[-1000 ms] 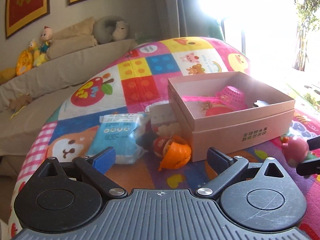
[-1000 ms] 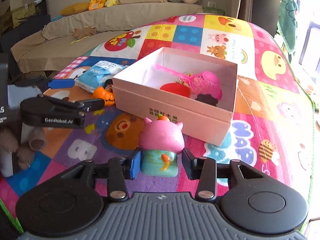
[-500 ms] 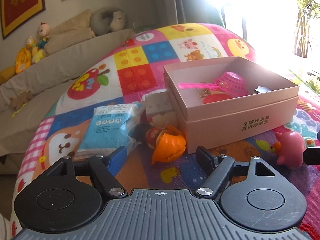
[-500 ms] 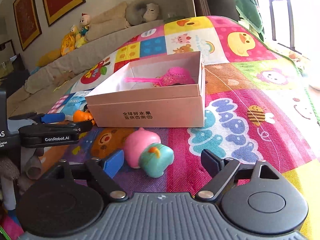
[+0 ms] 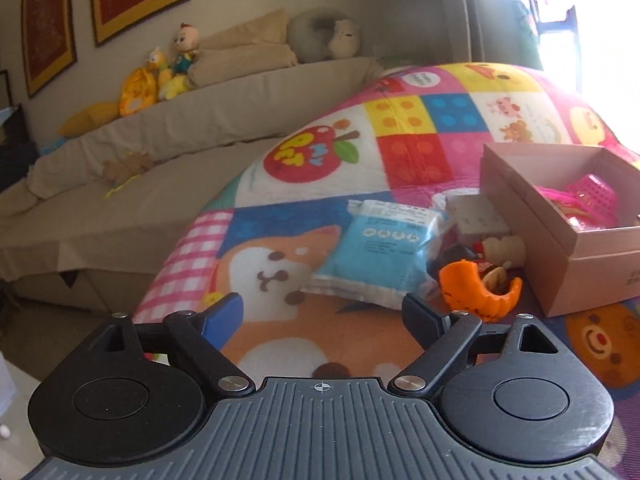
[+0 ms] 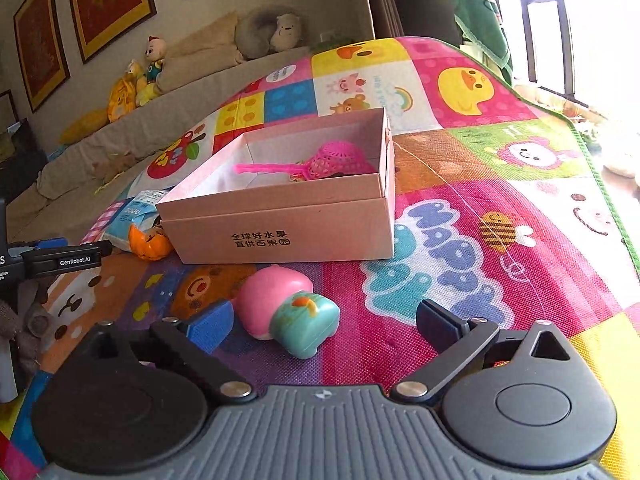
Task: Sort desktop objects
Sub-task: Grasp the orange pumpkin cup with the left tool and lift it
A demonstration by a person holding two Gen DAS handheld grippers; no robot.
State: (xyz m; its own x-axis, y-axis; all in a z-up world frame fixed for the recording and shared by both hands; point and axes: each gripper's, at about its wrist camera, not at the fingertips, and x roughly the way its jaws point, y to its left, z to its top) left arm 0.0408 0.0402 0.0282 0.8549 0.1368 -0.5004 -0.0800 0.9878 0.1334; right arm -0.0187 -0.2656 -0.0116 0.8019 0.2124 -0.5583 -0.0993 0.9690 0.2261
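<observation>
The pig toy (image 6: 286, 320) lies on its side at lower centre, between the fingers of the right claw (image 6: 324, 326), whose jaws have just been opening and stand wide, touching nothing. It looks light, smooth and rounded; grip across the teal base. The left claw (image 5: 322, 314) is wide and empty.

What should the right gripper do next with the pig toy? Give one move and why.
Probably close the right gripper on the pig toy. Its jaws have just been opening and stand wide, the toy lies on its side on the mat between them, untouched, and the box just beyond is open.
</observation>
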